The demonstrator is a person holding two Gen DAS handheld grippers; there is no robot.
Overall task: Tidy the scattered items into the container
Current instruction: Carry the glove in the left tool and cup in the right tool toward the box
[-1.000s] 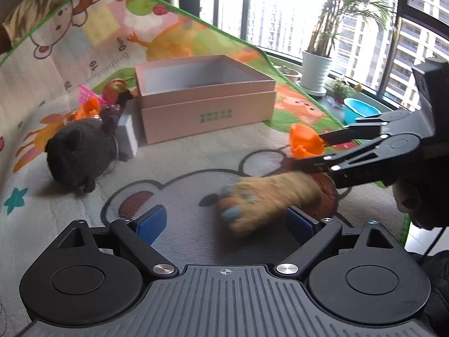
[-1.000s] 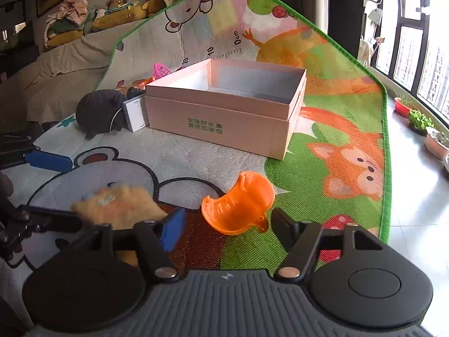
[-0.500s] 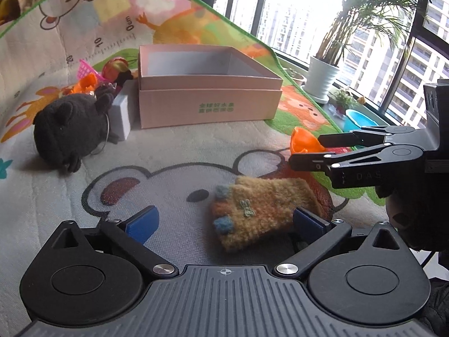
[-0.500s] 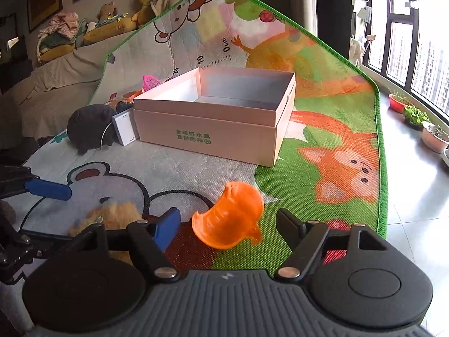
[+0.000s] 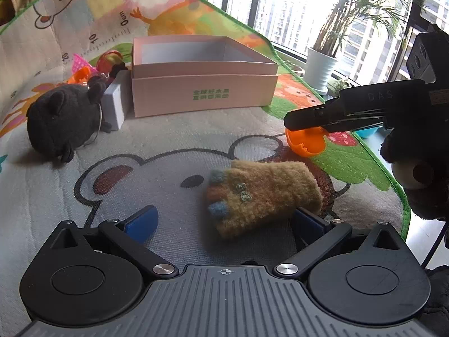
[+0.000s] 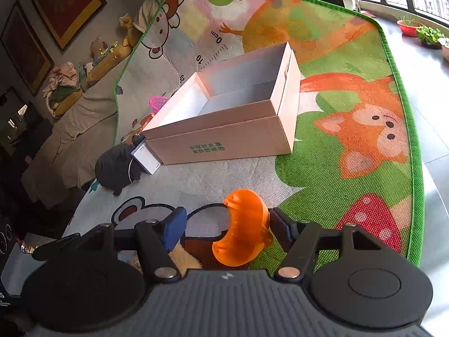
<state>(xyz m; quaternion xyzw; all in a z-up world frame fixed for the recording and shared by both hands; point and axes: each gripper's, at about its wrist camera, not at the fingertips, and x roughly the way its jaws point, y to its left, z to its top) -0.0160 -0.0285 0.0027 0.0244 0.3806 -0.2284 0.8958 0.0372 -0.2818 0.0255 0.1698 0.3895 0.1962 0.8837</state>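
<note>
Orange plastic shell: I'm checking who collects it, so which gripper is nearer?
Right. The right gripper straddles the orange shell, jaws closing around it. The left gripper sits further off, open around the knitted glove.

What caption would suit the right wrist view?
Right gripper closing around an orange plastic shell on the play mat, the open pink box waiting beyond.

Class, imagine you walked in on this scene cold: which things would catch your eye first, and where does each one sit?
The bright orange plastic shell stands out first, sitting between the closing jaws of the right gripper on the cartoon play mat. Next comes the fuzzy tan glove, lying on the mat between the wide-open fingers of the left gripper. Behind both, the empty pink box sits mid-mat.
</note>
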